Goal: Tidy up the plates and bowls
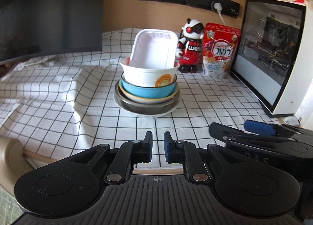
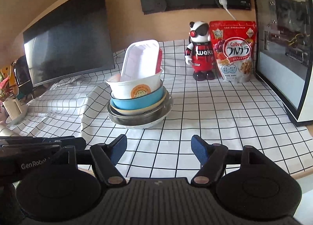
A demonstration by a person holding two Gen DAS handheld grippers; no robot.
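A stack of dishes stands mid-table on the checked cloth. From the bottom: a white plate (image 1: 156, 115), a metal pan (image 1: 137, 105), a cream bowl (image 1: 144, 98), a blue bowl (image 1: 144, 89) and a white paper bowl (image 1: 144, 76) with an orange label. A white rectangular tray (image 1: 154, 48) stands tilted inside the paper bowl. The stack also shows in the right wrist view (image 2: 137, 95). My left gripper (image 1: 158, 146) is nearly closed and empty, well short of the stack. My right gripper (image 2: 158, 149) is open and empty, also short of it.
A toy robot figure (image 1: 188, 46) and a red cereal bag (image 1: 220, 50) stand behind the stack. A glass-sided computer case (image 1: 273, 52) is at the right, a dark monitor (image 1: 49, 15) at the left. The cloth is rumpled at the left (image 1: 39, 80).
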